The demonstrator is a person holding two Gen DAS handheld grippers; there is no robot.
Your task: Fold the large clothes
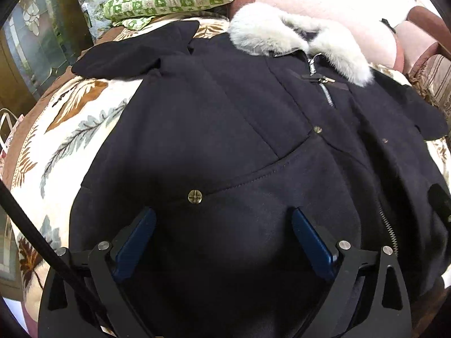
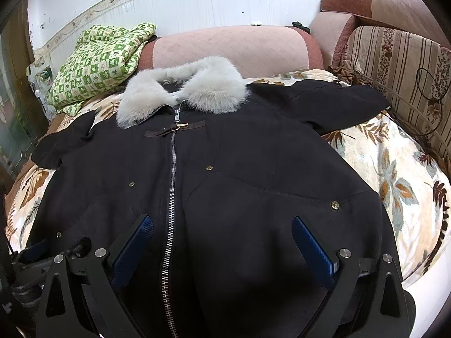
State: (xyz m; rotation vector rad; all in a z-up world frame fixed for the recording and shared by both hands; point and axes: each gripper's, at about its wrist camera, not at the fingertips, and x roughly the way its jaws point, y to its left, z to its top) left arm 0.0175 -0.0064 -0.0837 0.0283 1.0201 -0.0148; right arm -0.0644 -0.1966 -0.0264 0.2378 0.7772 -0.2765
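Leaf-print bedspread under one dark coat, one fur collar; two grippers, left gripper, right gripper, jaws spread, empty.

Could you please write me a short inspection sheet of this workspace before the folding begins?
Surface: leaf-print bedspread, mostly covered by the coat.
Job's things: dark coat spread flat, front up, zipped, grey fur collar at the far end, sleeves out to both sides.
Clutter: green checked quilt at the far left corner.
Grippers: left gripper and right gripper both open above the lower coat, holding nothing.
Cables: black cord beside the left gripper.
Surroundings: pink headboard, striped cushion, white wall.
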